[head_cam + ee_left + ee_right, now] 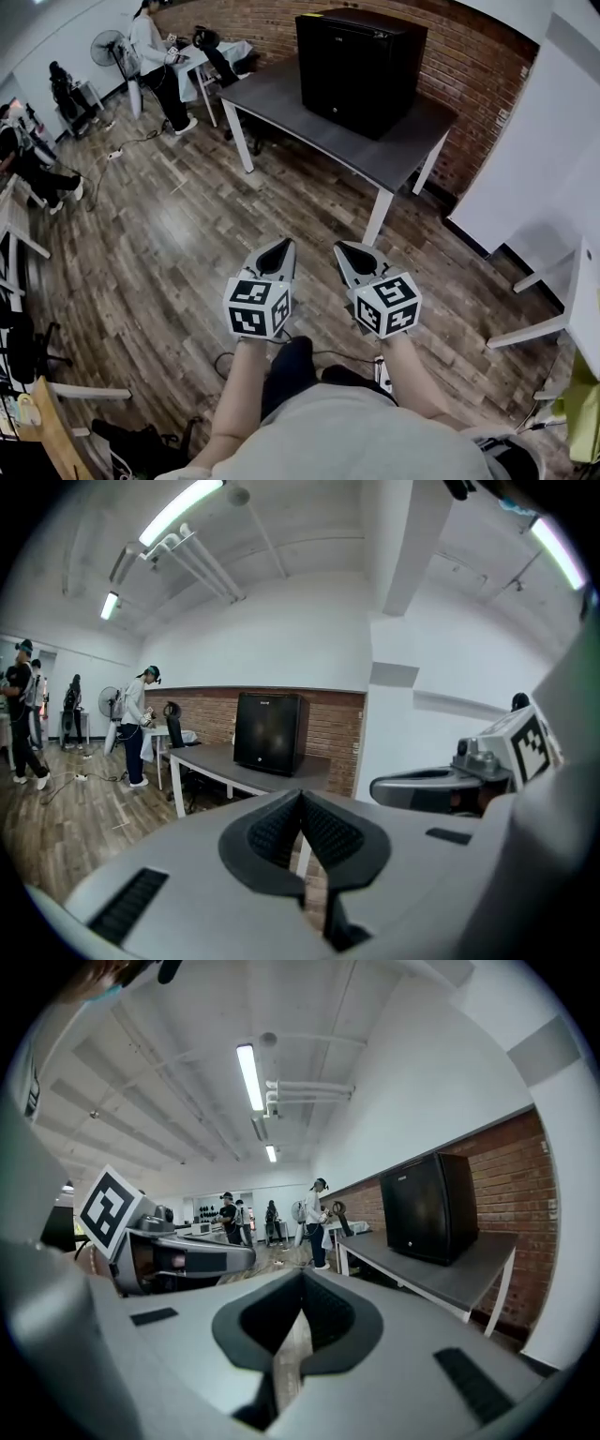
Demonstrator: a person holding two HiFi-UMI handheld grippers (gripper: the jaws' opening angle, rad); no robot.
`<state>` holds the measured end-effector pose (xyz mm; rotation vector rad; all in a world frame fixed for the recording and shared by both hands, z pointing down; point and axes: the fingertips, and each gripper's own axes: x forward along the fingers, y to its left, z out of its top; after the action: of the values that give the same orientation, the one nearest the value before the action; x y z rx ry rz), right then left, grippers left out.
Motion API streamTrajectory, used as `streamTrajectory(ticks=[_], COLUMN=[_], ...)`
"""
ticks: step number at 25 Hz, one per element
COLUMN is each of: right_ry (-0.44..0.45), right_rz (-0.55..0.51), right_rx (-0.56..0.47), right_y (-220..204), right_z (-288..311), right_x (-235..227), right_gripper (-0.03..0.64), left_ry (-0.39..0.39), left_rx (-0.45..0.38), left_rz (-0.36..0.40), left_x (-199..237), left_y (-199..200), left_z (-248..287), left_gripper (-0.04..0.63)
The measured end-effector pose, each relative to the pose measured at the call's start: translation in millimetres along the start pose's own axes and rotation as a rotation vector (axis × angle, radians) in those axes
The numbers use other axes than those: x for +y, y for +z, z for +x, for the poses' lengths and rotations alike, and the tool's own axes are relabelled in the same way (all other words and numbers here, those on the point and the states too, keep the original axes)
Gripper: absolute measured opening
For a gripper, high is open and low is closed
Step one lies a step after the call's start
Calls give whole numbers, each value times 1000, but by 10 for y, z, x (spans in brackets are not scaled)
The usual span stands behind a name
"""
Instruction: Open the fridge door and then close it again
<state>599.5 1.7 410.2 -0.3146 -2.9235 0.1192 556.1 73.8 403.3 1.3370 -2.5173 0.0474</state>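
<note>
A small black fridge point(361, 67) stands with its door closed on a dark grey table point(281, 98) against the brick wall. It also shows ahead in the left gripper view as the fridge point(270, 731) and at the right of the right gripper view as the fridge point(429, 1207). My left gripper point(277, 247) and right gripper point(349, 251) hover side by side over the wood floor, well short of the table. Both are shut with nothing between their jaws. The left gripper point(301, 795) and the right gripper point(302, 1277) point roughly level toward the table.
A person point(155, 56) stands at a white desk point(192, 58) at the far left, near a standing fan point(111, 47). More people point(28, 159) sit at the left edge. White tables point(577, 300) stand on the right beside a white wall. Cables point(122, 150) lie on the floor.
</note>
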Motion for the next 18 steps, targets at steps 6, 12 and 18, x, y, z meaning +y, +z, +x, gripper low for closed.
streamTrajectory(ticks=[6, 12, 18], right_ry=[4, -49, -93], right_rz=[-26, -7, 29], right_rx=[13, -17, -84], right_y=[63, 195, 562], right_z=[308, 962, 1955], right_x=[-114, -363, -545], right_gripper=[-2, -2, -2], left_ry=[12, -19, -85], left_rx=[7, -7, -4], left_rz=[-30, -38, 35], left_x=[289, 821, 1554], left_y=[22, 195, 615], left_z=[265, 731, 1278], left_gripper=[6, 6, 6])
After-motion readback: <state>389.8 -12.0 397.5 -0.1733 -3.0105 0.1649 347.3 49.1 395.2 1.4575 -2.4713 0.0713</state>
